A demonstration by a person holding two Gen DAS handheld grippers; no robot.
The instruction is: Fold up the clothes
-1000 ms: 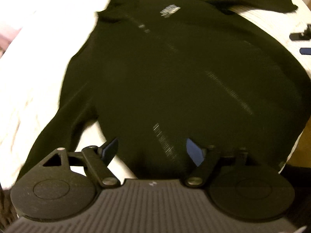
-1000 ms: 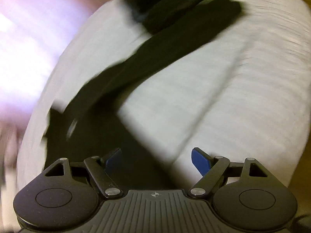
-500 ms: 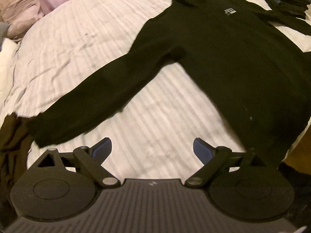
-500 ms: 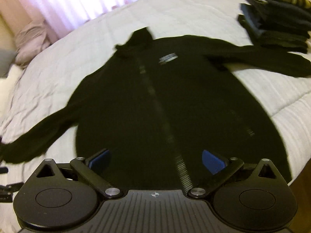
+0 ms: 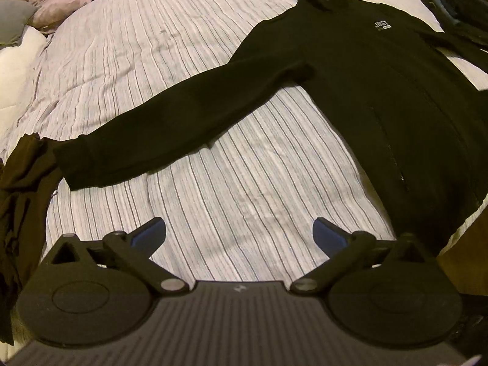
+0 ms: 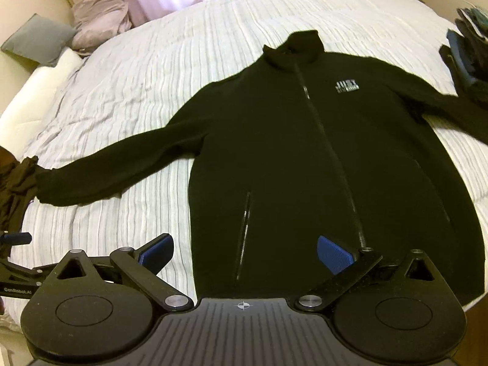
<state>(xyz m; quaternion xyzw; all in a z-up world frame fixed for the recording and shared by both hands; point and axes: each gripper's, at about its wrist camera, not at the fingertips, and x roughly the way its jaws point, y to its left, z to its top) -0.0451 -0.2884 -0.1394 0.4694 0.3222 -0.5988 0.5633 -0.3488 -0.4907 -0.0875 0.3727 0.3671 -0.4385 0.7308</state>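
Note:
A black zip-up jacket (image 6: 305, 158) lies flat, front up, on the striped bedspread (image 5: 244, 189), collar at the far end and both sleeves spread out. Its left sleeve (image 5: 183, 128) reaches toward the bed's left side. My left gripper (image 5: 239, 233) hovers over bare bedspread just in front of that sleeve; its jaws are opening with nothing between them. My right gripper (image 6: 244, 251) hangs above the jacket's lower left front near the hem, wide open and holding nothing. The far right cuff is out of view.
A stack of folded clothes (image 6: 469, 45) sits at the far right of the bed. A dark brown garment (image 5: 21, 183) lies bunched at the left edge by the sleeve cuff. Pillows (image 6: 39, 39) and a pink bundle (image 6: 100, 21) lie at the far left. The bed's near edge (image 5: 463, 244) drops off at lower right.
The left gripper has swung left from over the jacket's body to the sleeve side. The right gripper has swung from the right sleeve to the jacket's body. Both pairs of jaws have spread wider.

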